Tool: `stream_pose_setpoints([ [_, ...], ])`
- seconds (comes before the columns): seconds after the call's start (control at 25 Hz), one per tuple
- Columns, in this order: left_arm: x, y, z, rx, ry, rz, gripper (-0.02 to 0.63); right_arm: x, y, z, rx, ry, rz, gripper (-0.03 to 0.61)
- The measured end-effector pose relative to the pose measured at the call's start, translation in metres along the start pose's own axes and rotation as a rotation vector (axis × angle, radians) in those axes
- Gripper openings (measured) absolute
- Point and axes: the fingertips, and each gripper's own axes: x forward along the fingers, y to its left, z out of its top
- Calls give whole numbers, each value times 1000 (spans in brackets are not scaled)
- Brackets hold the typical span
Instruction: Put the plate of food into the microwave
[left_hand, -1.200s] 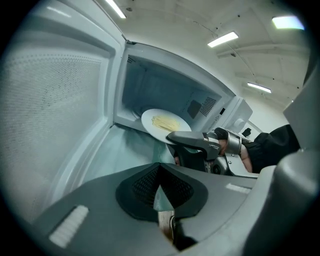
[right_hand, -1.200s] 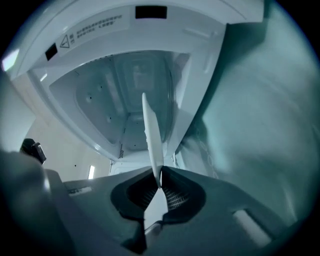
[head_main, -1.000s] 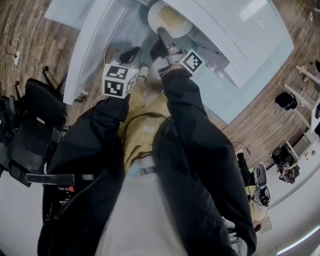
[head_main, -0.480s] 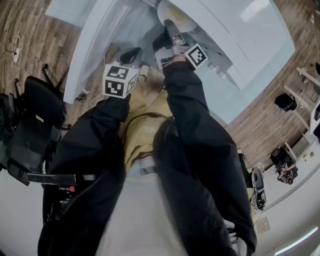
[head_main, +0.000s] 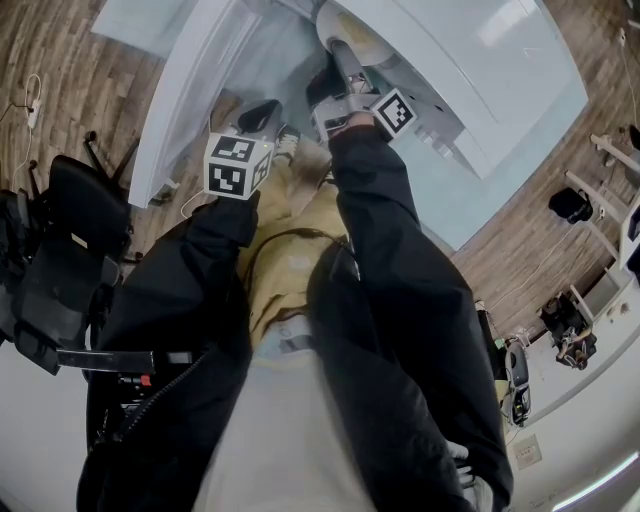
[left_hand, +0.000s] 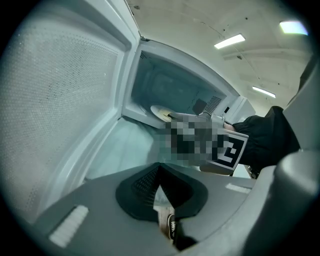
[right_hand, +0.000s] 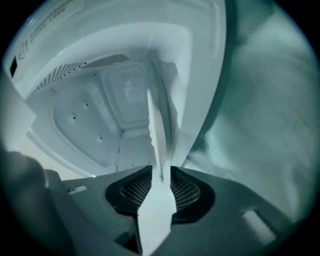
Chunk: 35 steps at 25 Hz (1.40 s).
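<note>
We have the plate (right_hand: 154, 125) inside the microwave (right_hand: 82, 122); right tongs (right_hand: 161, 172), just opening, stand loose around its rim, left tongs (left_hand: 159, 168) closed empty; only withdrawing remains, we judge

Both dark-sleeved arms reach forward. The right gripper (head_main: 338, 55) points nearly level; its jaws have just been opening, with the plate (right_hand: 153, 131) rim loose between them. The left gripper (head_main: 265, 112) angles downward, jaws together and empty.

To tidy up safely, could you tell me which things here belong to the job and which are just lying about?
Job: microwave, its open door, plate of food, right gripper, whose jaws have just been opening round the plate's rim.
Lying about: office chair, white floor cable, dark bag-like object.
</note>
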Motion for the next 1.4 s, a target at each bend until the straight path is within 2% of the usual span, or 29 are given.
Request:
stream_pose_setpoints([
  [0.12,-2,-1,0,-1,-1,-2,0,0,0,-11,-20,47,0,124],
  [0.36,-7,-6,5,8,-20,-3,0,-19,-1,-39,-74,130,1,127],
  [0.44,-9,-10,10,16,-32,-7,0,-30,-3,-50,-104,161,-21,97],
  [0.52,-12,-16,15,22,-44,-12,0,-43,-2,-60,-155,189,-40,16],
  [0.56,-13,-19,18,23,-51,-14,0,-50,0,-64,-182,204,-44,-5],
  [0.68,-19,-31,28,33,-74,-20,0,-67,11,-76,-266,256,-44,-5],
  [0.88,-29,-54,47,60,-120,-36,0,-86,51,-85,-491,298,-36,-6],
  [1.04,-50,-71,73,80,-190,-36,0,-101,91,-85,-791,302,-63,-7],
  [1.2,-71,-94,104,133,-269,-41,0,-117,146,-84,-1072,277,-34,-7],
  [1.4,-90,-133,134,201,-344,-57,0,-139,206,-85,-1345,226,9,-8],
])
